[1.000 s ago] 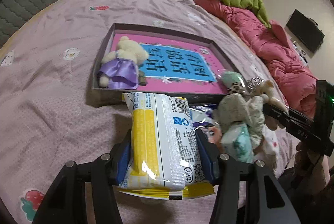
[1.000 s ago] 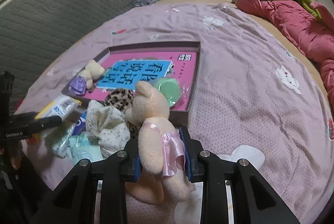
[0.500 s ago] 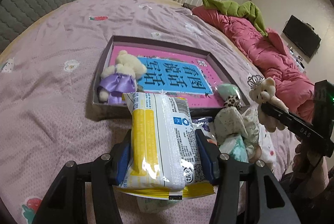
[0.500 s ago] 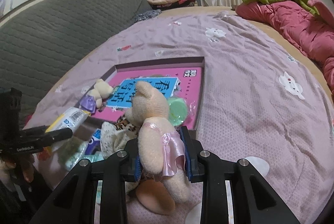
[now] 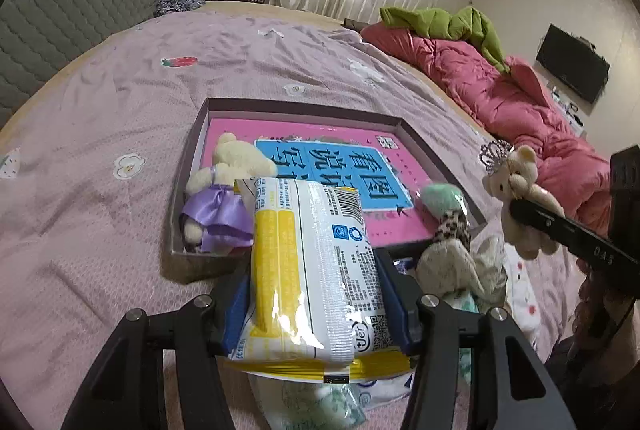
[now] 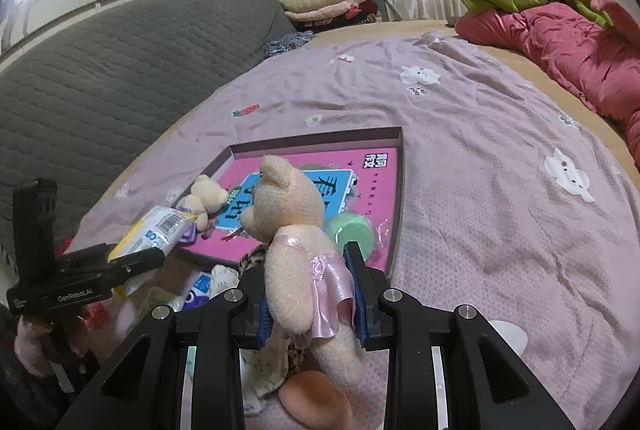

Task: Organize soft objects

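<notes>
We count two teddy bears, one wipes pack and one tray. The left tongs (image 5: 314, 304) grip the wipes pack (image 5: 312, 270), white with yellow bands, upright between the pads. The right tongs (image 6: 312, 300) grip the cream bear in pink dress (image 6: 300, 258) at its waist. Ahead of both tongs, on the bed (image 6: 480, 157), lies the tray (image 5: 304, 107), holding the bear in purple dress (image 5: 224, 197) and a green pouch (image 6: 352, 232).

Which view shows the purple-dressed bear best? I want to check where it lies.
The left wrist view: the purple-dressed bear lies in the box's near corner, mostly unobstructed. In the right wrist view it is small, partly hidden behind the tissue pack.
</notes>
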The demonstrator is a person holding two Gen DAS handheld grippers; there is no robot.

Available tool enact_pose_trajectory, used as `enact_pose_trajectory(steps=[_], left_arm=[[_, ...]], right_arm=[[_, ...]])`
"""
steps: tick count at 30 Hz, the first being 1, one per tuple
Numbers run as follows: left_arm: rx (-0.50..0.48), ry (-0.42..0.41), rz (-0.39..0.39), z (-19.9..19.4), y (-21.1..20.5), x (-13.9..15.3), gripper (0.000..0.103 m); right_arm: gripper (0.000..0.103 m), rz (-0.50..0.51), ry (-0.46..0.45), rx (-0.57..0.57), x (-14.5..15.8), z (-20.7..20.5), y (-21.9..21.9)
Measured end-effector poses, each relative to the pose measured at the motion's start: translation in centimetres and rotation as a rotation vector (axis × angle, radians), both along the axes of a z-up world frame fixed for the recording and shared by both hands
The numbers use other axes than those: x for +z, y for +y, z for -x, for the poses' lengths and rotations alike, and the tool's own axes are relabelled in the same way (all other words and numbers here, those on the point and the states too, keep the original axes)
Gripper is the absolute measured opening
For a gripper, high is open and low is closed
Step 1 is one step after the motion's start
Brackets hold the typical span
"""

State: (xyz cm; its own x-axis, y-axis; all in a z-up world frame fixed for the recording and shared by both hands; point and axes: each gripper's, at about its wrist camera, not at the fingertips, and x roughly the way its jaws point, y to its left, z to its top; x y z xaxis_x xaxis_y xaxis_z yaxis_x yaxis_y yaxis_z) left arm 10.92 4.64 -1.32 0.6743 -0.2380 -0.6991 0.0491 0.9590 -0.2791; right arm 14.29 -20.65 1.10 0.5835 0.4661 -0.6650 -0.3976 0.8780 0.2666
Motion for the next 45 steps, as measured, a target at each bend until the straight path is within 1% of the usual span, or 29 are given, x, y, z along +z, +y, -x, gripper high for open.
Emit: enact_pose_trajectory(steps=[3, 6, 17, 23, 28, 33, 40, 45], left_arm=[[0.004, -0.005, -0.002, -0.4, 0.2, 0.0, 0.056], [0.005, -0.011, -0.027, -0.8, 0.1, 0.1, 0.056], [0.013, -0.041, -0.020, -1.4, 0.3, 0.6, 0.056], [0.004, -0.059, -0.025, -1.9, 0.0, 0.9, 0.056], [-0.005, -0.083, -0.056, -2.6, -0.4, 1.3, 0.056], [0.003, -0.090, -0.044, -3.5, 0.1, 1.4, 0.056], [0.003, -0.092, -0.045, -3.6, 0.2, 1.4, 0.056], [0.003, -0.093, -0.047, -4.7, 0.3, 1.5, 0.056]], right_arm=[[0.031, 0.002, -0.005, 0.003, 0.1, -0.3, 0.3], [0.031, 0.008, -0.005, 0.004, 0.0, -0.5, 0.6], [0.031, -0.035, -0.014, -0.020, 0.3, -1.4, 0.8], [0.031, -0.108, -0.008, -0.013, 0.5, -2.2, 1.4], [0.031, -0.132, -0.003, -0.009, 0.7, -2.5, 1.9], [0.031, -0.188, 0.026, -0.012, 0.4, -3.1, 1.7], [0.031, -0.244, 0.055, -0.024, 0.0, -3.8, 1.3], [0.031, -0.272, 0.081, -0.028, -0.3, -4.2, 1.5]])
